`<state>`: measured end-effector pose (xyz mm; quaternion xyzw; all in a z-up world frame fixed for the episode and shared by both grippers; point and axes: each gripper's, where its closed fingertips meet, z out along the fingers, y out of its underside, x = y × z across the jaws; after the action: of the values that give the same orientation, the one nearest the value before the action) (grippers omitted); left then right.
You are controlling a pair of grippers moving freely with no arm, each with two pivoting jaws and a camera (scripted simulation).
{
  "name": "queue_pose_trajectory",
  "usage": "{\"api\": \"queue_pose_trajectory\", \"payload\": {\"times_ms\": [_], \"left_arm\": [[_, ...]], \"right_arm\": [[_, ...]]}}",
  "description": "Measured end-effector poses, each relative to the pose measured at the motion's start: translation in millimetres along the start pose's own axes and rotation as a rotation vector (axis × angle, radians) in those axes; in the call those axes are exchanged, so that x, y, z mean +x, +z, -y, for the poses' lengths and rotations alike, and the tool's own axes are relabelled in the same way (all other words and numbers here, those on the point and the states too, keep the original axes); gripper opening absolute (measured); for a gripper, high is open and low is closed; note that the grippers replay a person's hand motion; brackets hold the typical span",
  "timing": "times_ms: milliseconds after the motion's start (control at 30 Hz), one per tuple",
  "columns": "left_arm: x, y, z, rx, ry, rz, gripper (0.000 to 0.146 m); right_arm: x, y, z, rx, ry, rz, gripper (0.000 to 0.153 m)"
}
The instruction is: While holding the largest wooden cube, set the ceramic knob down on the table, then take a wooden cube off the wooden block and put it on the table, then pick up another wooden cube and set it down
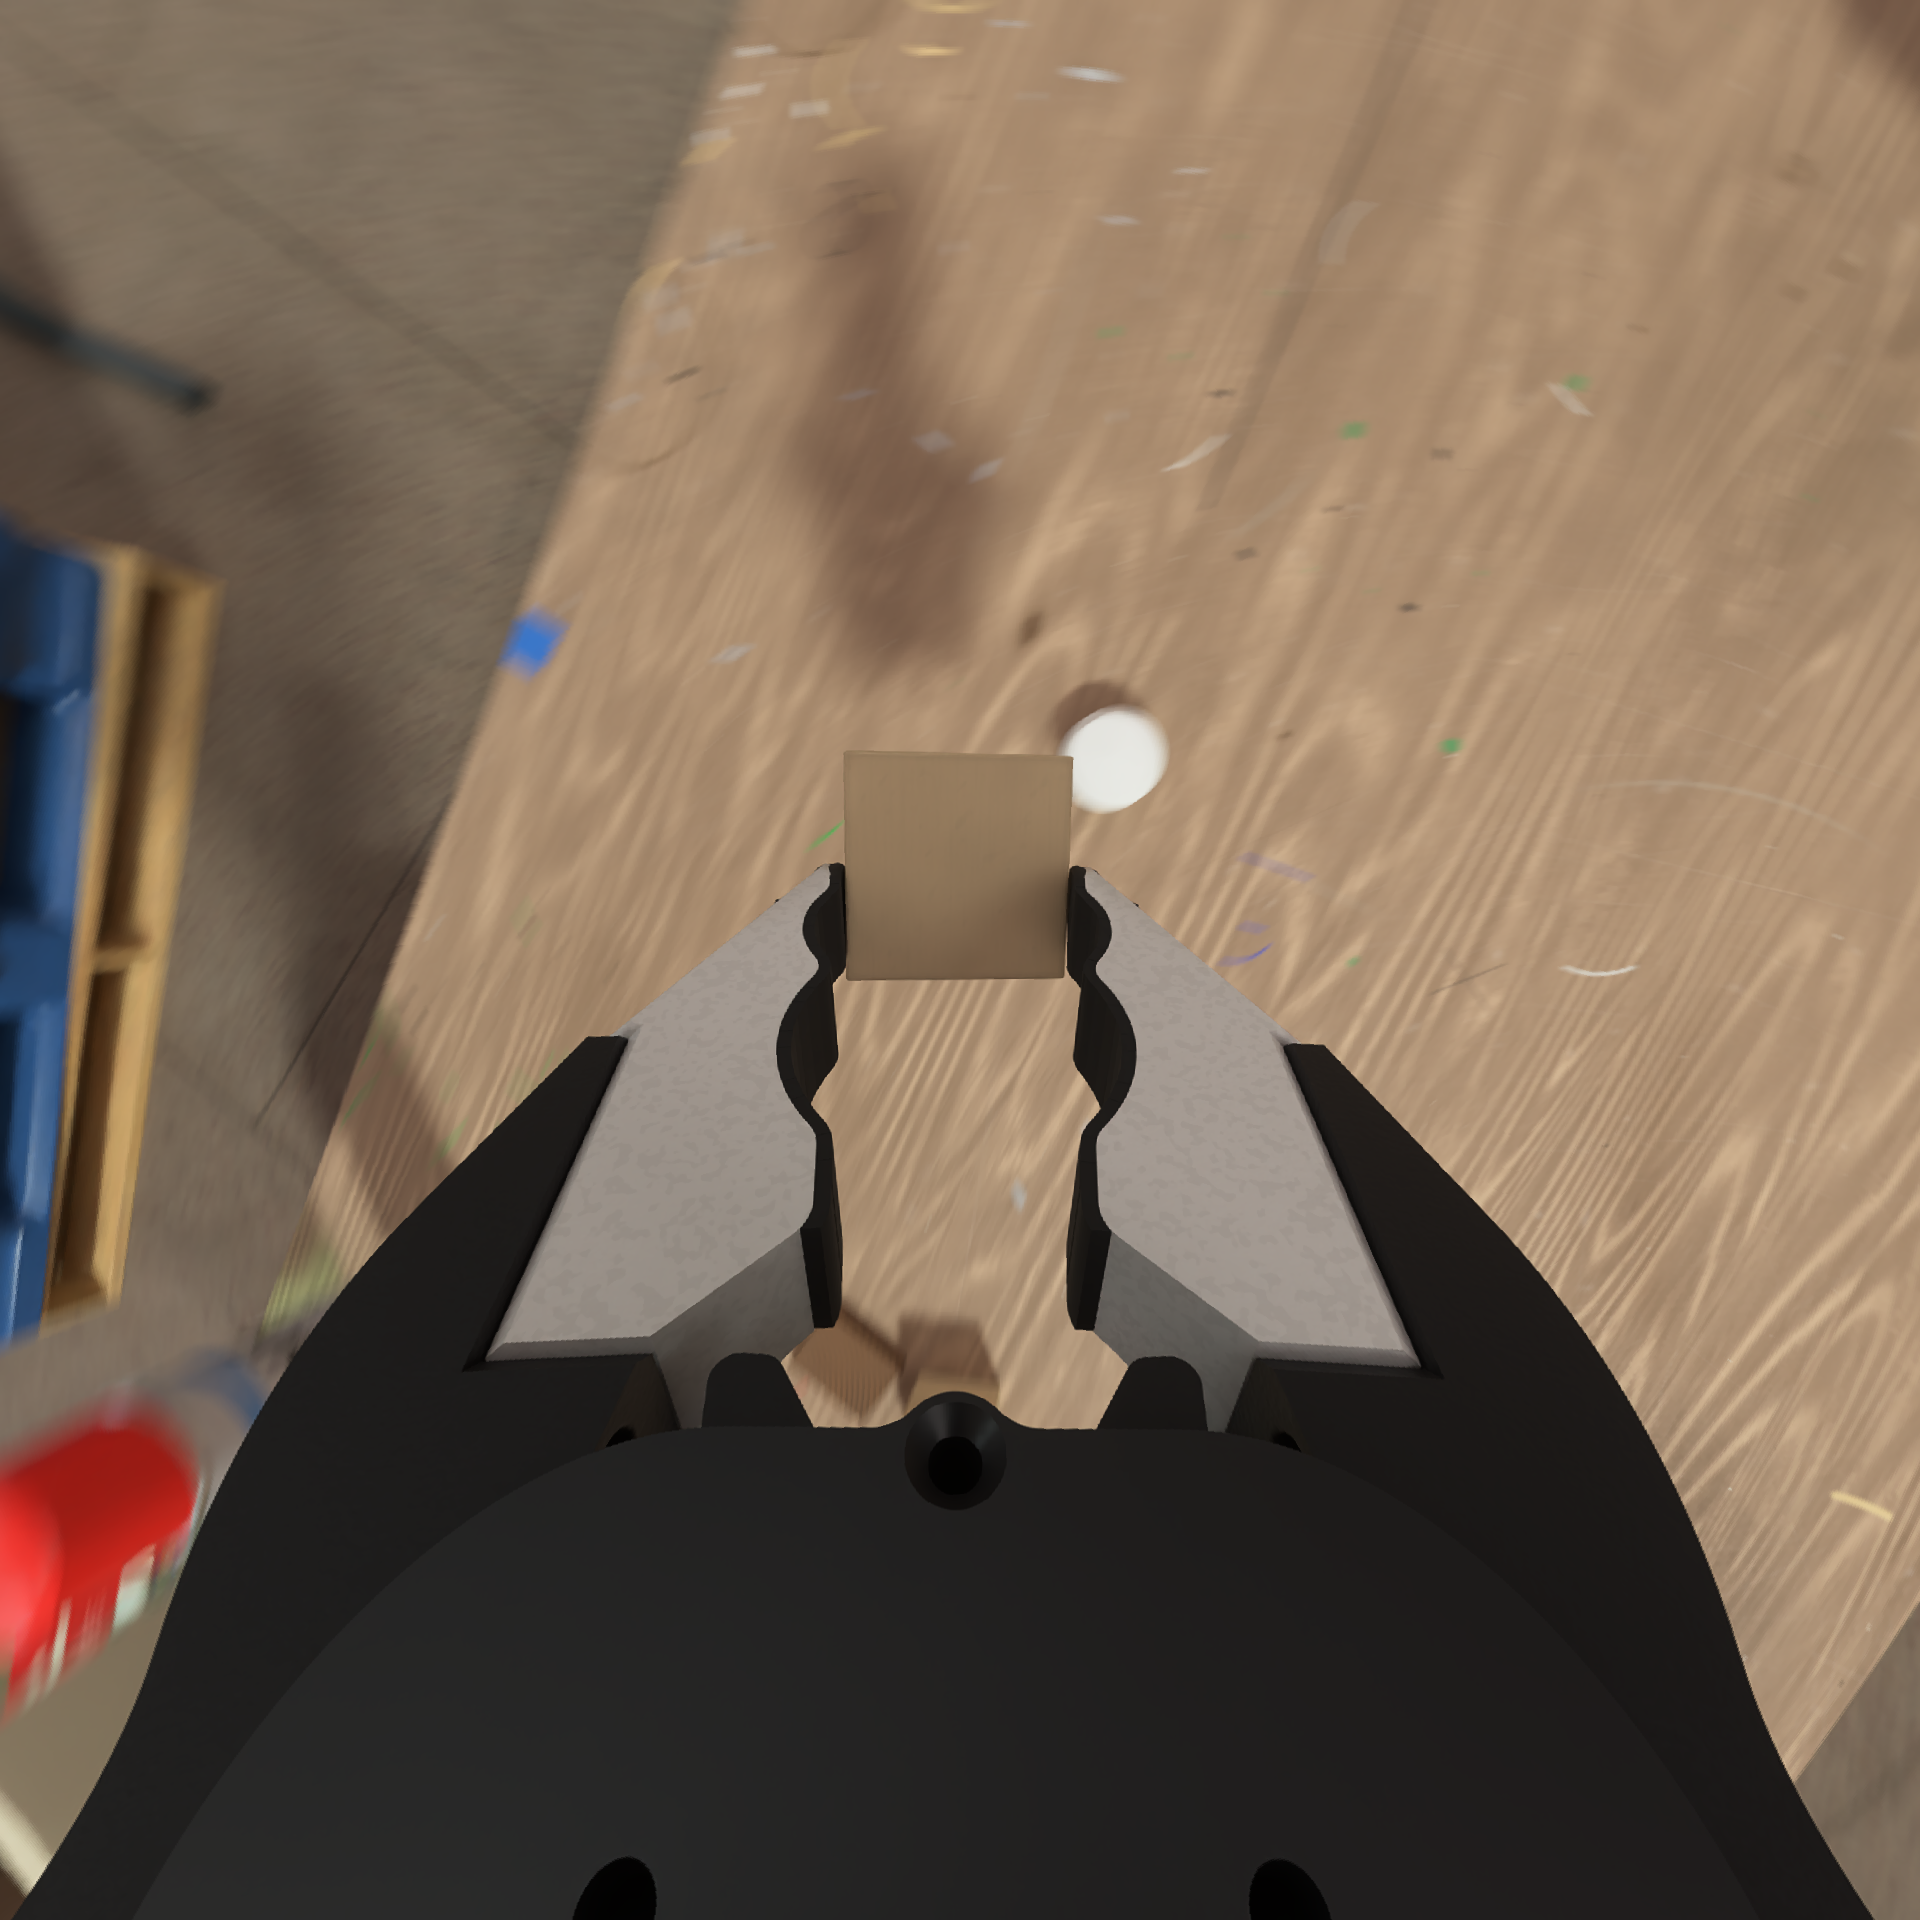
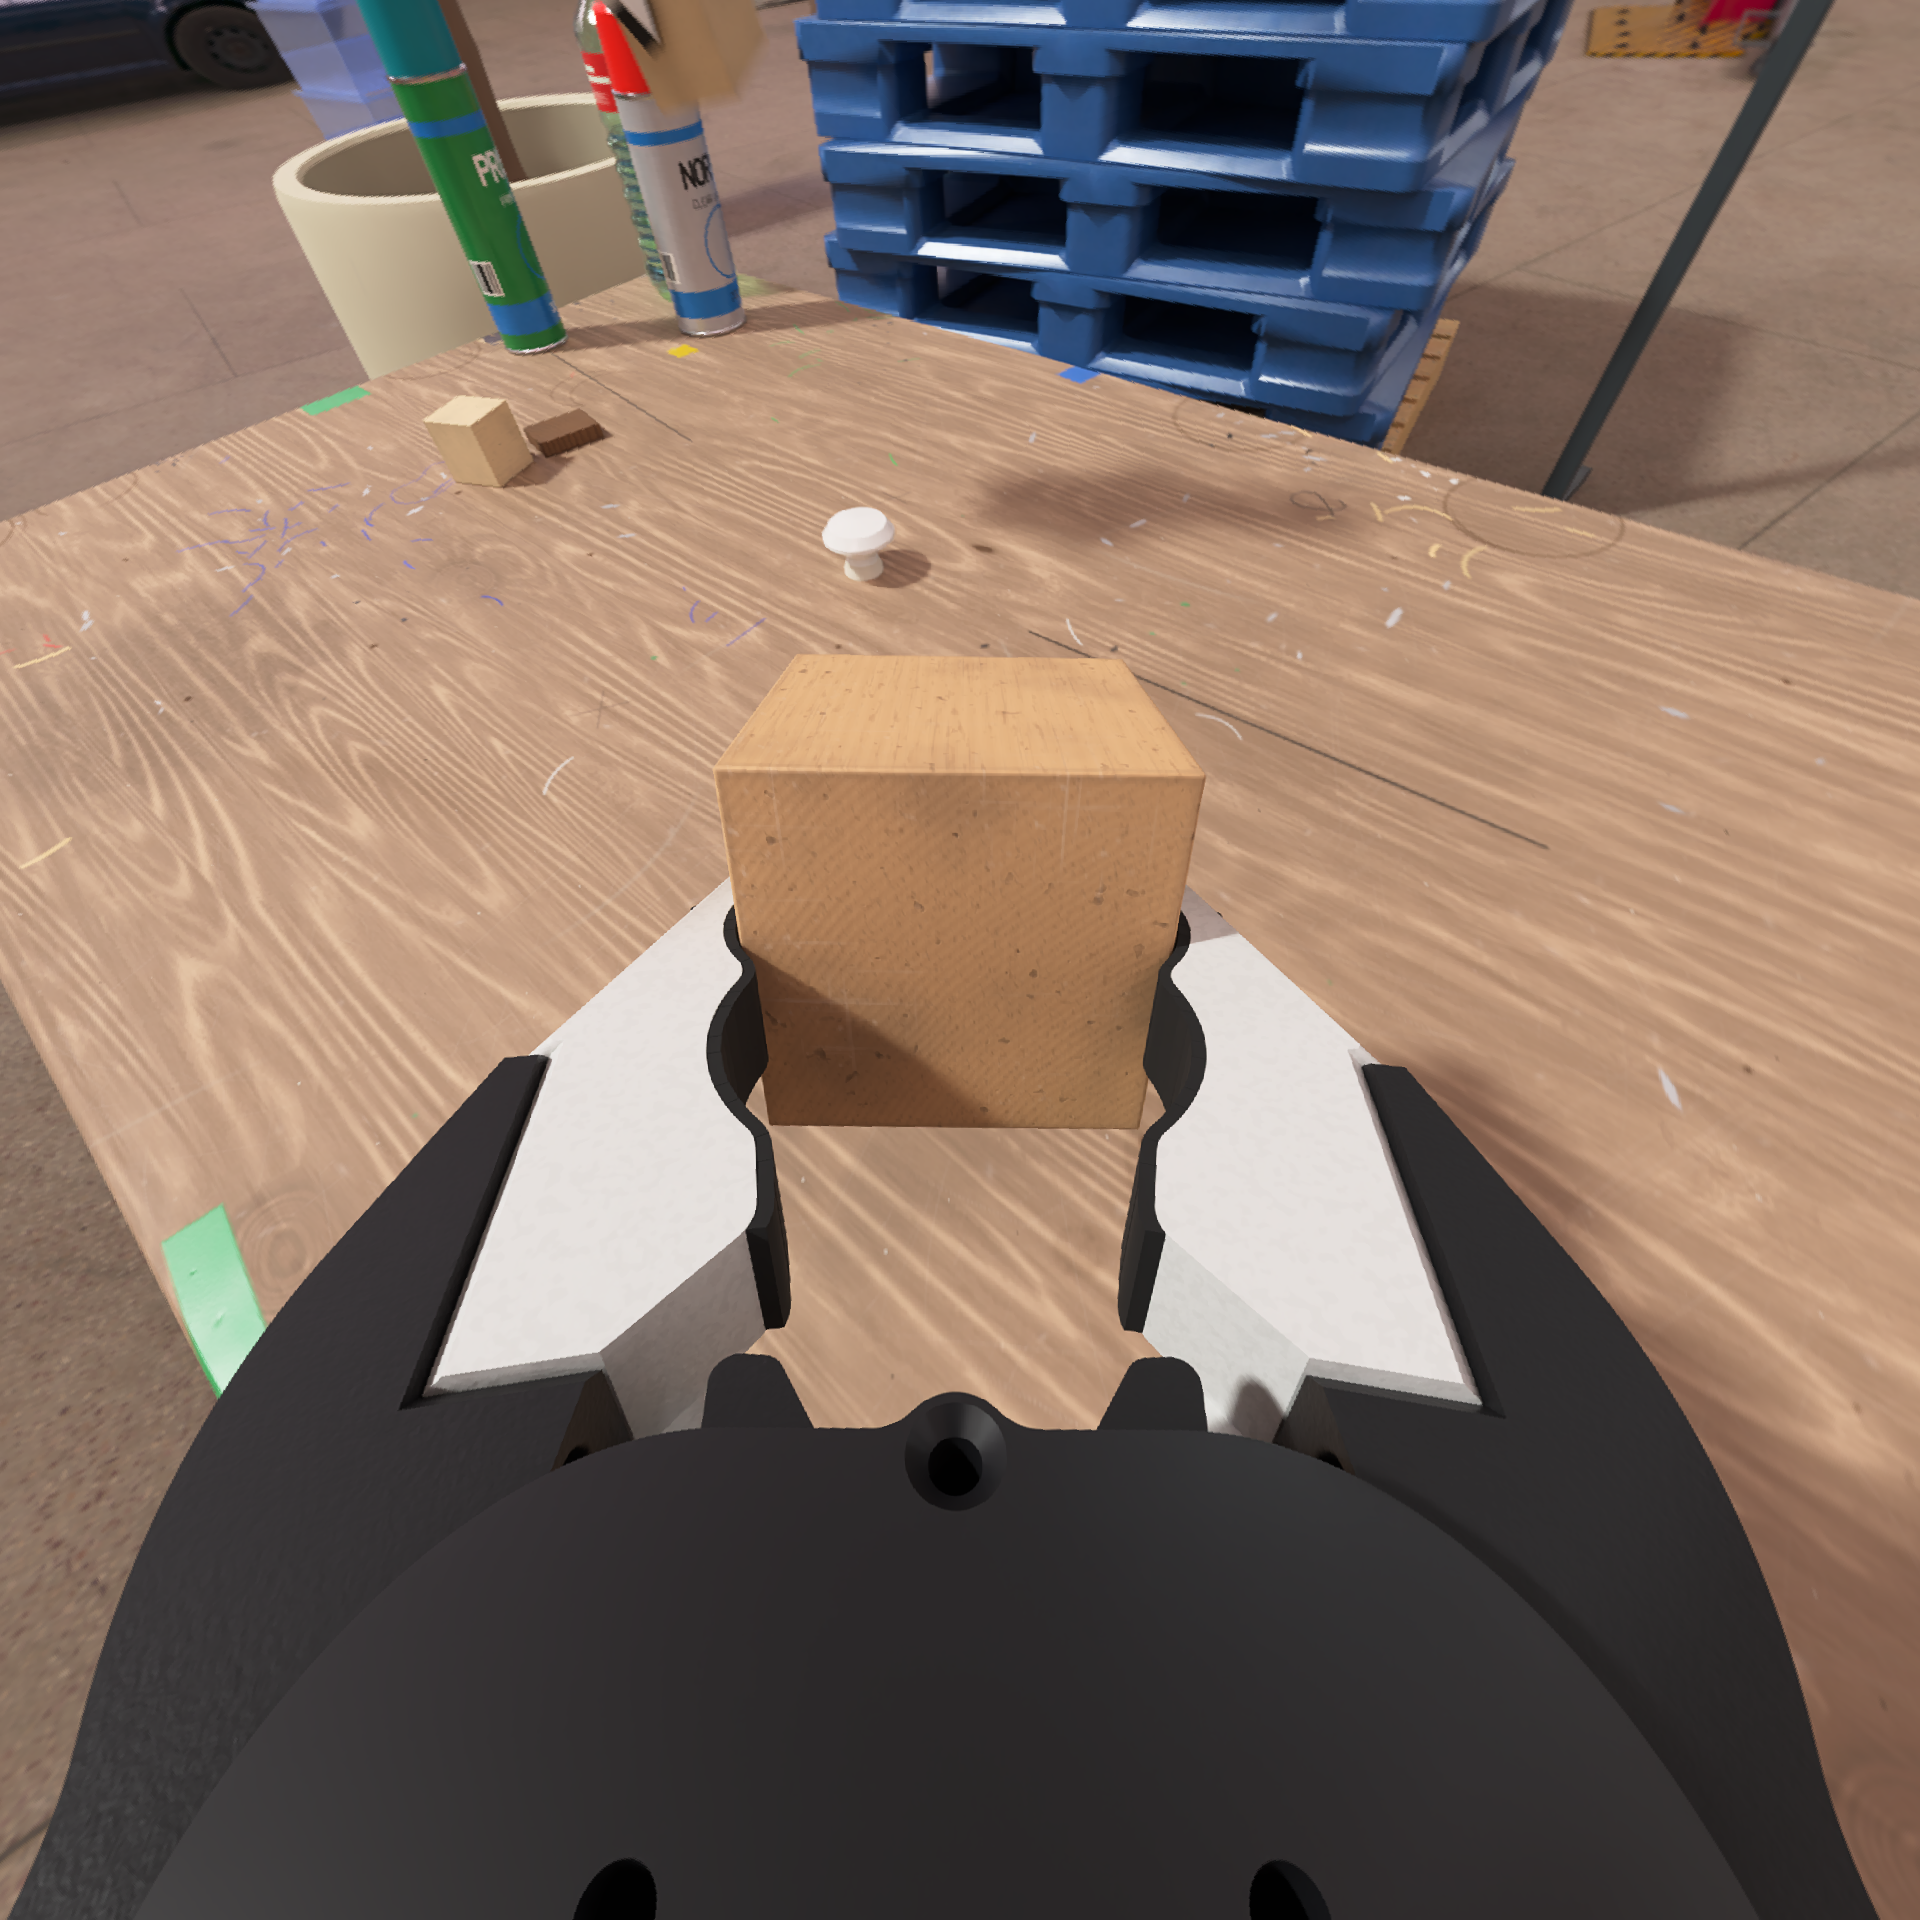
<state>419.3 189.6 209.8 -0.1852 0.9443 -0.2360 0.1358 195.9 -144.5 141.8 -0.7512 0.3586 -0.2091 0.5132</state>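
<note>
My right gripper [image 2: 958, 925] is shut on the largest wooden cube [image 2: 956, 831], a tan one, and holds it just above the table [image 2: 416, 831]. My left gripper [image 1: 956, 883] is shut on a smaller pale wooden cube [image 1: 956, 821] high above the table [image 1: 1455, 935], facing down. That cube shows blurred at the top edge of the right wrist view [image 2: 691, 47]. The white ceramic knob [image 2: 858, 540] stands on the table, also in the left wrist view [image 1: 1114, 756]. Another pale cube [image 2: 478, 438] sits on the table next to the low dark wooden block [image 2: 564, 430].
Two spray cans [image 2: 473, 197] [image 2: 681, 208] stand at the table's far edge, with a cream pot [image 2: 416, 218] behind them. A stack of blue pallets [image 2: 1164, 177] is beyond the far right edge. A grey pole [image 2: 1662, 260] leans at the right. A red can top [image 1: 83, 1538] shows low left.
</note>
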Motion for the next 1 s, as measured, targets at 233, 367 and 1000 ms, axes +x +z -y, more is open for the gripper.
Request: {"api": "queue_pose_trajectory", "payload": {"times_ms": [233,367,1000], "left_arm": [[85.8,147.4,54.0,-0.137,0.328,-0.301,0.043],[97.4,182.7,57.2,-0.144,0.358,-0.355,0.043],[116.6,225.1,56.6,-0.187,0.407,-0.44,0.043]], "right_arm": [[9.0,-28.6,-18.5,-0.013,0.046,-0.062,0.074],[18.1,-41.8,-27.1,-0.027,0.072,-0.089,0.074],[26.8,-39.5,-37.6,-0.038,0.099,-0.083,0.074]]}}
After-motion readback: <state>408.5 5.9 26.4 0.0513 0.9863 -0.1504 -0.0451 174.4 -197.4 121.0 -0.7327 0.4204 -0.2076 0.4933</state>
